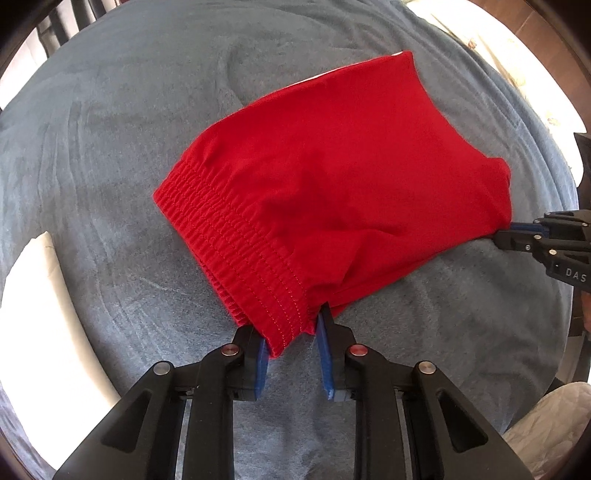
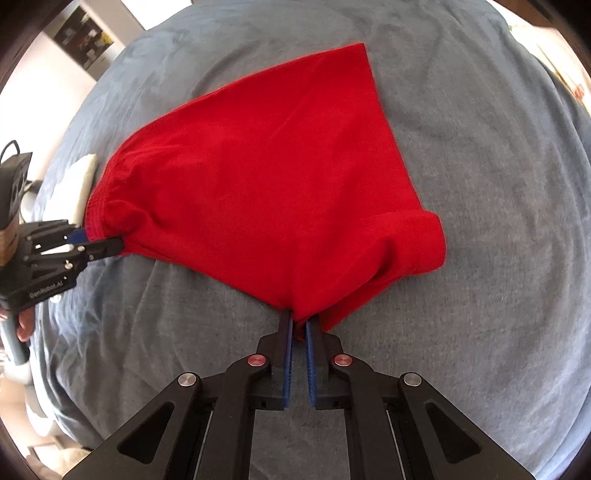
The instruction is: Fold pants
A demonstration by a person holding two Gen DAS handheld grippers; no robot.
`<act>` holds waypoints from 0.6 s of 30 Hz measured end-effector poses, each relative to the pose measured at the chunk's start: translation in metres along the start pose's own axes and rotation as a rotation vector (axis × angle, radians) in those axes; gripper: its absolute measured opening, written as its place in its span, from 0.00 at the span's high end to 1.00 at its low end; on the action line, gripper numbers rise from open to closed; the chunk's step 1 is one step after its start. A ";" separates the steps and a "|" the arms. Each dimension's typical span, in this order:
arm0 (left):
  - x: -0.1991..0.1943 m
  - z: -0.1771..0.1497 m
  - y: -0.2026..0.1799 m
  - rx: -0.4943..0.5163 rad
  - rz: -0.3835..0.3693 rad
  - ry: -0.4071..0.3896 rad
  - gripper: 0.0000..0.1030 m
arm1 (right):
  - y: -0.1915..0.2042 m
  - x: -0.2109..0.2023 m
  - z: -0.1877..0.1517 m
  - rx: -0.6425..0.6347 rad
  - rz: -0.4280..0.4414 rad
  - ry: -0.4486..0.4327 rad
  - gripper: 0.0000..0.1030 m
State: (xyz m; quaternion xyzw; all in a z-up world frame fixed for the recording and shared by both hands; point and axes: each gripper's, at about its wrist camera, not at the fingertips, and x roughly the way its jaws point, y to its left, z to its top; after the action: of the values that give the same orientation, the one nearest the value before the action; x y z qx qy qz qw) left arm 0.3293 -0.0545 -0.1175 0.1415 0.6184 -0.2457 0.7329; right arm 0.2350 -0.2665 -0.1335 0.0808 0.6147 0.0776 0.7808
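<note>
Red pants (image 1: 332,173) lie folded on a grey-blue blanket (image 1: 110,184). The ribbed elastic waistband (image 1: 236,243) faces my left gripper (image 1: 290,332), which is shut on the waistband's near corner. My right gripper (image 2: 299,325) is shut on the near hem edge of the pants (image 2: 258,177). The near edge is lifted a little off the blanket between the two grips. The right gripper also shows at the right edge of the left wrist view (image 1: 517,232). The left gripper shows at the left of the right wrist view (image 2: 110,243).
The blanket (image 2: 480,221) covers a rounded bed or cushion. A white pillow (image 1: 33,314) lies at its left edge, also seen in the right wrist view (image 2: 83,177). A chair back (image 1: 66,22) and a shelf (image 2: 85,37) stand beyond the far edge.
</note>
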 end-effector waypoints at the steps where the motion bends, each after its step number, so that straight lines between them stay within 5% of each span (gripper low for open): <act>1: 0.002 0.003 -0.002 0.000 0.002 0.006 0.75 | 0.000 -0.001 -0.001 -0.004 -0.008 -0.002 0.88; 4: 0.000 0.003 -0.004 0.018 0.048 0.032 0.62 | -0.006 -0.009 -0.007 -0.005 -0.063 -0.005 0.70; 6: -0.004 -0.002 -0.007 0.043 0.116 0.046 0.53 | -0.006 -0.016 -0.010 -0.012 -0.114 -0.017 0.70; 11: -0.028 -0.012 -0.014 0.059 0.182 0.053 0.53 | -0.008 -0.037 -0.016 -0.014 -0.231 -0.074 0.70; 18: -0.056 0.004 -0.035 0.099 0.207 -0.168 0.51 | -0.022 -0.055 -0.008 0.004 -0.221 -0.181 0.70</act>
State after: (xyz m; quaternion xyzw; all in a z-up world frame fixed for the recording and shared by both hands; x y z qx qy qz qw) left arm 0.3071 -0.0755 -0.0590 0.2193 0.5241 -0.2100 0.7957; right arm 0.2148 -0.2998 -0.0883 0.0208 0.5470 -0.0178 0.8367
